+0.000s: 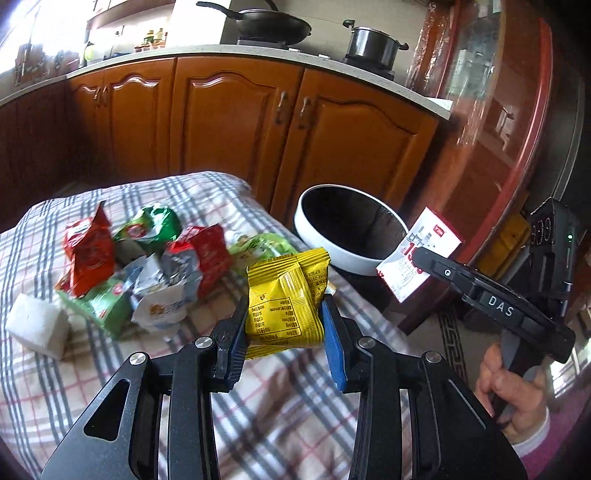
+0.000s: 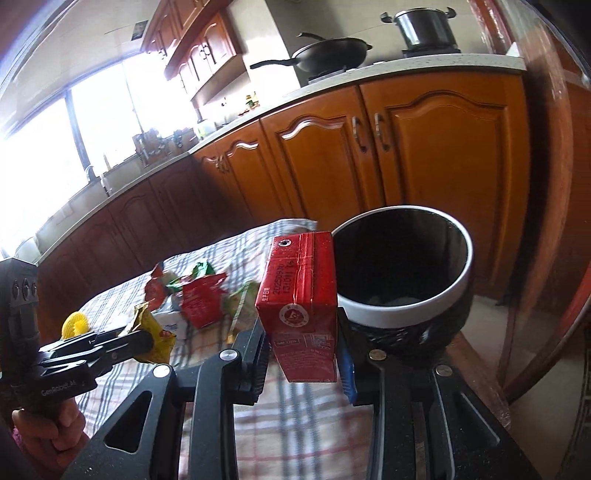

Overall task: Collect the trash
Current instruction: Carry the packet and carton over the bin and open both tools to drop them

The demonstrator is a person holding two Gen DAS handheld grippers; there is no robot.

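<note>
My left gripper (image 1: 284, 325) is shut on a yellow snack packet (image 1: 286, 295) and holds it above the checked cloth; it also shows in the right wrist view (image 2: 153, 334). My right gripper (image 2: 304, 350) is shut on a red drink carton (image 2: 301, 306), held just left of the white-rimmed black trash bin (image 2: 406, 314). In the left wrist view the carton (image 1: 421, 254) hangs beside the bin (image 1: 351, 232), with my right gripper (image 1: 421, 258) closed on it. A pile of crumpled wrappers (image 1: 147, 266), red, green and white, lies on the cloth to the left.
A white block (image 1: 37, 325) lies at the left of the checked cloth (image 1: 280, 413). Wooden kitchen cabinets (image 1: 236, 122) stand behind, with a wok (image 1: 273, 24) and a pot (image 1: 373, 42) on the counter. A glass-fronted wooden cabinet (image 1: 491, 122) stands at right.
</note>
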